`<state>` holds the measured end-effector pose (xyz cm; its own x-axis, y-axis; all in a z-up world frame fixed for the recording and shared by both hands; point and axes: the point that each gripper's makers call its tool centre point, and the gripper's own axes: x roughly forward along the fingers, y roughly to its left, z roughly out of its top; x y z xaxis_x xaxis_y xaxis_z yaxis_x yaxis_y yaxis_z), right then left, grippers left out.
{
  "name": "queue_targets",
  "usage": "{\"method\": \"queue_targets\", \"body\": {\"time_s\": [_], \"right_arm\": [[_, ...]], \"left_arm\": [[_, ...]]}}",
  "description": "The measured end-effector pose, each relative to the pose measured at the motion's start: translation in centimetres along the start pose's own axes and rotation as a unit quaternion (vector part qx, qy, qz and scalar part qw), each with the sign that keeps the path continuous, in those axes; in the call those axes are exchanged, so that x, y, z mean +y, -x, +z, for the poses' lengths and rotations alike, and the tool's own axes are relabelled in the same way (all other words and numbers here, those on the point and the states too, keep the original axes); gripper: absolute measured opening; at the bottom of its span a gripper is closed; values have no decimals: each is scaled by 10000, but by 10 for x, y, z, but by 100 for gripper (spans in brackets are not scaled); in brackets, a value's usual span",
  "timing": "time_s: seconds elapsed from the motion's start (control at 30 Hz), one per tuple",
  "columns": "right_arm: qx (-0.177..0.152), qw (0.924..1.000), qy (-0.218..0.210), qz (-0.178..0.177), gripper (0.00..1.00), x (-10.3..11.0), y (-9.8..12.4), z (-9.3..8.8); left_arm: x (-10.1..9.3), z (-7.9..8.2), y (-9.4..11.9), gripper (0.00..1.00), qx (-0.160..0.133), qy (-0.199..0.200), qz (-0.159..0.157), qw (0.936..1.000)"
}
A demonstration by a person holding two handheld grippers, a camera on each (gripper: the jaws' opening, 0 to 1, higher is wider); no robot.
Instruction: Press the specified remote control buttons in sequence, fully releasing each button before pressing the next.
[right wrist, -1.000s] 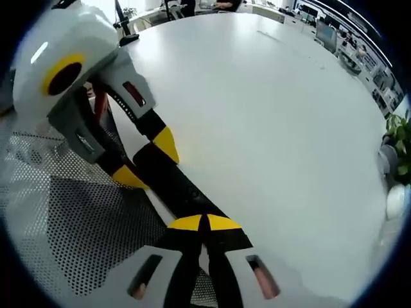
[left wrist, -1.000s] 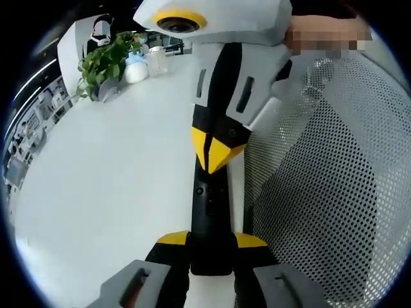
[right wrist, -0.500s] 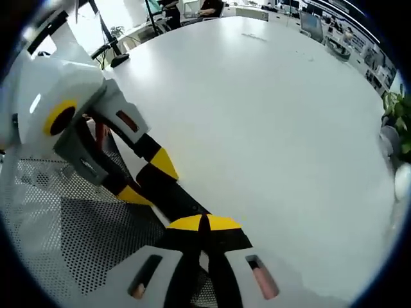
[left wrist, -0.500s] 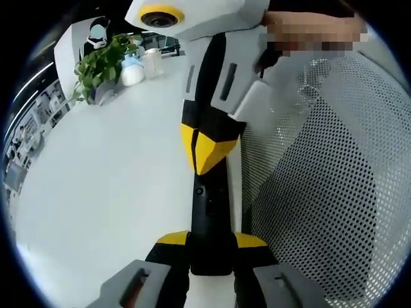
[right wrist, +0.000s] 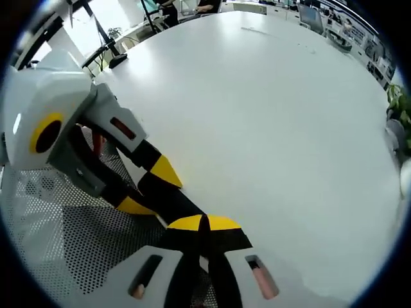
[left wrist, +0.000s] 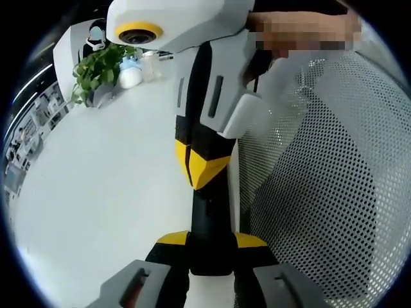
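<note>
Two grippers meet over one black remote control [left wrist: 209, 224], which lies along the edge of a white surface [left wrist: 96, 192] beside a perforated mesh chair back [left wrist: 321, 192]. In the left gripper view, the left gripper [left wrist: 210, 247] has its yellow-tipped jaws clamped on the near end of the remote, one jaw on each side of its body. The right gripper [left wrist: 200, 168] comes in from the top of that view, its jaws drawn together to a single yellow point that rests on the remote's upper face (whether a button is actually pushed down cannot be told).

In the right gripper view the right gripper [right wrist: 204, 223] shows its jaws closed tip to tip on top of the remote control [right wrist: 168, 196], and the left gripper [right wrist: 149, 189] reaches in from the left, holding the remote's far end. The mesh chair back [right wrist: 58, 237] sits at lower left.

At the far edge of the surface stand a potted plant [left wrist: 96, 70] and a white bottle [left wrist: 131, 70].
</note>
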<state>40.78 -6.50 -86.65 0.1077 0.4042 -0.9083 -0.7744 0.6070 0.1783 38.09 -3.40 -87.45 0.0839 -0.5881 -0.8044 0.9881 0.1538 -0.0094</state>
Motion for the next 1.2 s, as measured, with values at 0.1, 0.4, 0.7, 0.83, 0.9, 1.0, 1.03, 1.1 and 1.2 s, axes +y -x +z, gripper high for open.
{"method": "queue_targets", "body": {"time_s": [0.1, 0.4, 0.7, 0.83, 0.9, 1.0, 1.03, 1.1, 1.2], "right_arm": [[-48, 9999, 130, -85, 0, -3, 0, 4], [-40, 9999, 97, 11, 0, -2, -2, 4], [7, 9997, 251, -3, 0, 0, -4, 1], [-25, 9997, 236, 24, 0, -1, -4, 1], [-23, 9998, 208, 44, 0, -1, -4, 1], [-35, 9998, 168, 53, 0, -1, -5, 1], [-45, 9999, 148, 53, 0, -1, -5, 1], [-54, 9999, 112, 53, 0, -1, -5, 1], [-31, 10000, 92, 11, 0, -1, -6, 1]], "left_arm": [[0, 0, 0, 24, 17, -30, -15, 10000], [0, 0, 0, 24, 29, -72, -59, 10000], [-1, 1, 0, 24, 9, -68, -62, 10000], [0, 1, 0, 24, 38, -85, -86, 9999], [0, 0, -1, 24, 28, -80, -92, 9999], [0, 1, 0, 24, 19, -74, -89, 9999], [0, 1, 0, 24, 7, -56, -84, 9999], [0, 1, -1, 24, 1, -42, -80, 10000], [0, 1, -1, 24, -19, -18, -72, 10000]]}}
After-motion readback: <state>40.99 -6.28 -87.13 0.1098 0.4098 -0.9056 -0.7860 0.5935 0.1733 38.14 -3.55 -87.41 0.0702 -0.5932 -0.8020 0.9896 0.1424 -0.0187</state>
